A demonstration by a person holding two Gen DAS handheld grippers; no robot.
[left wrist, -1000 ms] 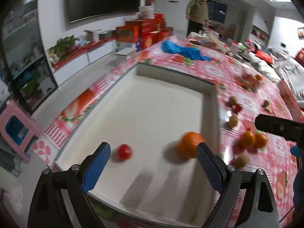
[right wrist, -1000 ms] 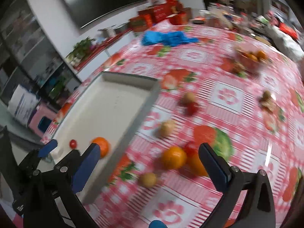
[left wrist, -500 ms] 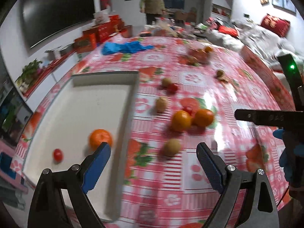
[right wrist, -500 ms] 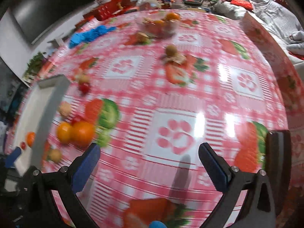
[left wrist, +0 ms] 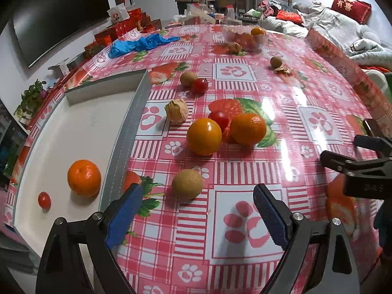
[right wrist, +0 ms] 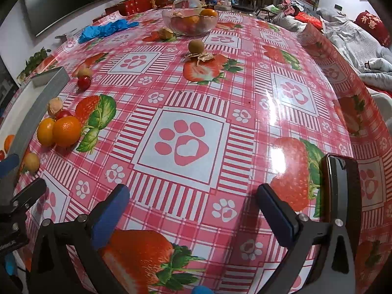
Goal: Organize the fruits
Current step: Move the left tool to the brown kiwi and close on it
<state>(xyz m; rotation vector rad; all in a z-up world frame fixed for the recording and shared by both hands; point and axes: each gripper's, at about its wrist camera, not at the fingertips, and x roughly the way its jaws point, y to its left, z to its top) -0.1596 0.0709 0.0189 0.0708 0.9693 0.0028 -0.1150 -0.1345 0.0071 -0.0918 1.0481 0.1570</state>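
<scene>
At the far left of the left wrist view, a shallow white rectangular tray with grey walls [left wrist: 122,132] lies on the counter covered in a red-and-white checked cloth printed with strawberries and paw marks [left wrist: 230,223]; inside the tray sit a small red cherry tomato [left wrist: 44,200] and, just beside it, a round orange mandarin [left wrist: 84,177]. The left tool [left wrist: 196,218] hovers low over the counter with its blue-padded fingers [left wrist: 123,216] spread wide apart and nothing between them, the left pad near the tray's wall. Just ahead of it lies a small tan-brown round fruit [left wrist: 187,184], alone on the cloth. Farther on, a smooth yellow-orange fruit [left wrist: 204,136], a glossy red tomato [left wrist: 219,119] and a dimpled orange mandarin on the cloth [left wrist: 248,128] cluster together, touching or nearly so, with a papery beige husked fruit [left wrist: 177,111] just to their left near the tray wall. Beyond, a brown kiwi-like fruit [left wrist: 189,78] sits against another red tomato [left wrist: 199,86]. In the right wrist view, the right tool [right wrist: 193,210] hangs over bare cloth, its fingers also wide apart and holding nothing, well apart from the fruit cluster at its left. Far back stands a clear glass bowl holding oranges [right wrist: 190,21], with a crumpled blue plastic glove [right wrist: 105,30] to its left
</scene>
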